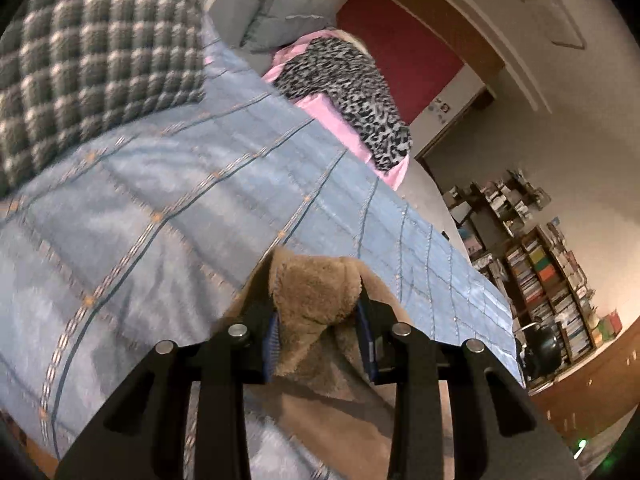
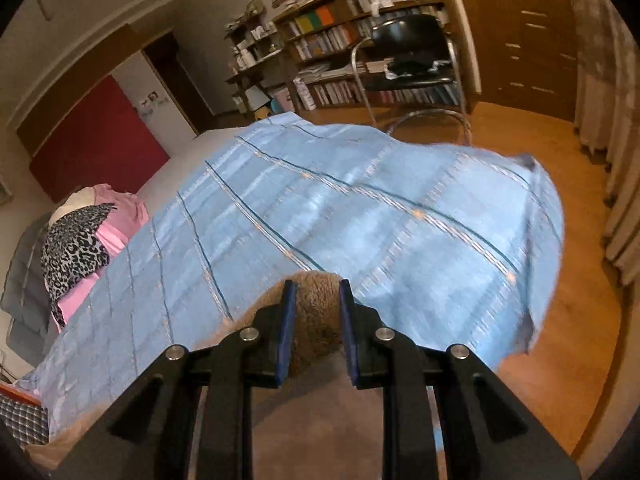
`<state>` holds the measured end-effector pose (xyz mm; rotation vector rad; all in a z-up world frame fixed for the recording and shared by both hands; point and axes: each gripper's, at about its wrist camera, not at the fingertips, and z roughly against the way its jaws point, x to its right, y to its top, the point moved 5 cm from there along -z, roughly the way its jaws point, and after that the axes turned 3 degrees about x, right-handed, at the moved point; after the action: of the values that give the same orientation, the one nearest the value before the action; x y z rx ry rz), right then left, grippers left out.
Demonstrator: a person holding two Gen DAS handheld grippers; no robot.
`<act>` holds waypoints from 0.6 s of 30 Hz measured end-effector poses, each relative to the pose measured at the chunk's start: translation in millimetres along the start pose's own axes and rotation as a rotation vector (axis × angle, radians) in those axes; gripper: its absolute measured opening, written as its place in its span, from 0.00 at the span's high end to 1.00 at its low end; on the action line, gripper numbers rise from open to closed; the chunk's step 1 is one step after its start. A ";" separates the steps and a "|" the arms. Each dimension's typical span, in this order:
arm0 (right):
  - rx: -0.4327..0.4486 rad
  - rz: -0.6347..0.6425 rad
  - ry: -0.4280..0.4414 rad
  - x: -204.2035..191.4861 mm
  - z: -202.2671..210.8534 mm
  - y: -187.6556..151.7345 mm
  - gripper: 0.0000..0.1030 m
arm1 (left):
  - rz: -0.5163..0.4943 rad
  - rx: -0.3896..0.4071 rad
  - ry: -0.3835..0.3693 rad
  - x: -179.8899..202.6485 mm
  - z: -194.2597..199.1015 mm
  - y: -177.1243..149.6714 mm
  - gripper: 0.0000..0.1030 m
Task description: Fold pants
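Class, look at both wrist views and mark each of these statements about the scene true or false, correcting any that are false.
1. The left gripper is shut on brown fleecy fabric. True.
2. The right gripper is open and empty. False: it pinches the same brown fleecy fabric.
3. The blanket is red. False: it is light blue with stripes.
4. A leopard-print garment lies on pink cloth. True.
5. A black chair stands before the bookshelves. True.

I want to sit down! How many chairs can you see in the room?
1. The black chair with shiny metal legs stands in front of the bookshelf, past the far end of the blue blanket. Others may be hidden outside the views.
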<state>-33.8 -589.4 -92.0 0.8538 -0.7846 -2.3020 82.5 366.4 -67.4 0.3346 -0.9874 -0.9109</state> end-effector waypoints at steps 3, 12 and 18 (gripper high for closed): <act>-0.021 -0.038 -0.008 23.5 6.0 -18.8 0.80 | 0.032 -0.014 0.010 -15.3 5.2 -11.7 0.69; -0.084 -0.046 -0.001 50.4 1.1 -49.9 0.69 | -0.012 0.004 0.079 -30.5 20.4 -24.9 0.51; -0.066 -0.131 0.016 77.2 11.5 -58.0 0.32 | 0.021 0.064 0.121 -32.9 42.9 -14.5 0.33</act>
<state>-108.5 -597.8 -153.8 0.9175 -0.6595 -2.4182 31.9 389.9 -72.1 0.4276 -0.9078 -0.8315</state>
